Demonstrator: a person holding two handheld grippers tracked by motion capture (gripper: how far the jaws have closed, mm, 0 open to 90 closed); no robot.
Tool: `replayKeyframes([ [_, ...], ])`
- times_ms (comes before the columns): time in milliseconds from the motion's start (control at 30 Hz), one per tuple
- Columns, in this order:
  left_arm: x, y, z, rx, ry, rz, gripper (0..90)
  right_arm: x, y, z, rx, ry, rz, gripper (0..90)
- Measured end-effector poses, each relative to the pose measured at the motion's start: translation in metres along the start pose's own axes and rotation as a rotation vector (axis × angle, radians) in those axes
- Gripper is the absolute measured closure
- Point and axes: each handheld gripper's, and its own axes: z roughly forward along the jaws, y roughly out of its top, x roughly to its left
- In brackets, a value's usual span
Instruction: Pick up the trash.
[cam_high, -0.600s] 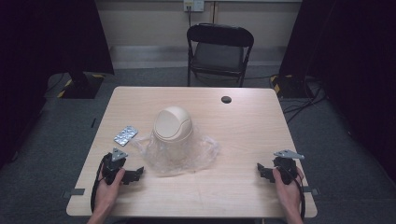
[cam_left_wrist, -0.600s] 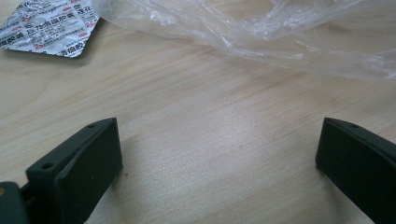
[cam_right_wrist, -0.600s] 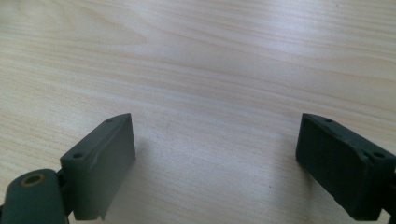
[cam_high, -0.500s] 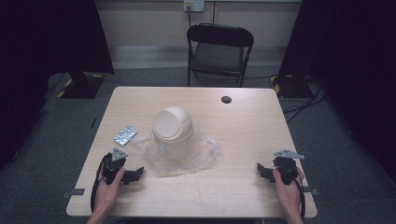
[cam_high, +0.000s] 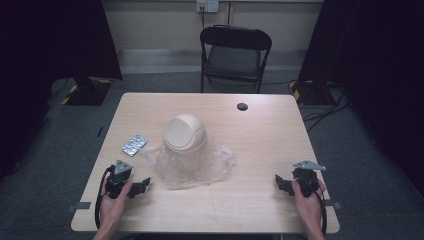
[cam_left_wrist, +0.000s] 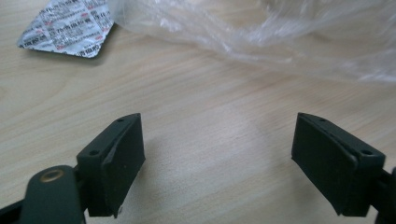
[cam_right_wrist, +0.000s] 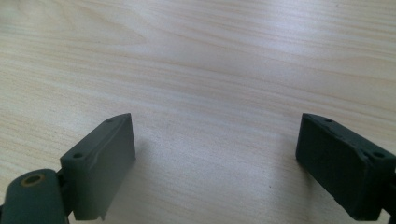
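- Landmark for all positions: the beige swing-lid bin (cam_high: 185, 134), upright near the middle of the wooden table (cam_high: 265, 135).
- Clear plastic bag (cam_high: 192, 165): crumpled around the base of the bin and spread on the table on the person's side of it (touching the bin as far as the high view shows).
- Foil blister pack (cam_high: 134, 145): flat on the table to the left of the bin, just beside the bag's left edge, not touching the bin. In the left gripper view it sits at top left (cam_left_wrist: 70, 25), with the bag's edge next to it (cam_left_wrist: 261, 32).
- Left gripper (cam_high: 142, 184): resting on the table, nearer the person than the bin and to its left, jaws pointing toward the bag. Jaws stand apart with bare wood between them; nothing held.
- Right gripper (cam_high: 280, 182): resting on the table well to the right of the bin, near the person's edge. Jaws apart in its own view, bare tabletop between them.
- Small black round cap (cam_high: 242, 106): beyond the bin, to its right, toward the far edge.
- Black folding chair (cam_high: 235, 55): behind the table, beyond the bin.
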Motion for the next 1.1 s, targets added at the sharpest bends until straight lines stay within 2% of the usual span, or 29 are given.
replayKeyframes([
  [67,0.001,0.003,-0.005,-0.026,-0.016,0.003,16.2,0.000,0.000,0.000,0.000,0.000,0.000,10.9],
  [133,0.002,0.005,-0.010,-0.047,-0.045,-0.017,16.3,0.000,0.000,0.000,0.000,0.001,0.000,10.9],
  [167,0.002,0.005,-0.010,-0.047,-0.045,-0.017,16.3,0.000,0.000,0.000,0.000,0.001,0.000,10.9],
  [200,0.002,0.008,-0.014,-0.064,-0.070,-0.026,16.4,0.000,0.000,0.000,0.000,0.001,0.000,10.9],
  [300,0.002,0.013,-0.018,-0.073,-0.076,-0.025,16.7,0.000,0.000,0.000,0.000,0.001,0.000,10.9],
  [400,0.002,0.025,-0.023,-0.087,-0.115,-0.033,16.8,0.000,0.000,0.000,0.000,0.001,0.000,10.9],
  [533,0.003,0.037,-0.026,-0.100,-0.139,-0.029,17.0,0.000,0.000,0.000,0.000,0.001,0.000,10.9],
  [600,0.004,0.044,-0.027,-0.112,-0.159,-0.039,17.4,0.000,0.000,0.000,0.000,0.001,0.000,10.9],
  [733,0.005,0.058,-0.027,-0.115,-0.170,-0.020,17.5,0.000,0.000,0.000,0.000,0.000,0.000,10.9],
  [833,0.006,0.066,-0.026,-0.123,-0.198,-0.046,17.5,0.000,0.000,0.000,0.000,0.000,0.000,10.9],
  [933,0.006,0.073,-0.025,-0.127,-0.176,-0.041,18.2,0.000,0.000,0.000,0.000,0.000,0.000,10.9],
  [967,0.006,0.075,-0.025,-0.138,-0.184,-0.054,18.8,0.000,0.000,0.000,0.000,0.001,0.000,10.9],
  [1033,0.007,0.077,-0.025,-0.139,-0.184,-0.052,18.8,0.000,0.000,0.000,0.000,0.001,0.000,10.9],
  [1067,0.006,0.083,-0.027,-0.142,-0.165,-0.032,18.8,0.000,0.000,0.000,0.000,0.001,0.000,10.9],
  [1100,0.006,0.087,-0.028,-0.142,-0.170,-0.033,18.8,0.000,0.000,0.000,0.000,0.001,0.000,10.9],
])
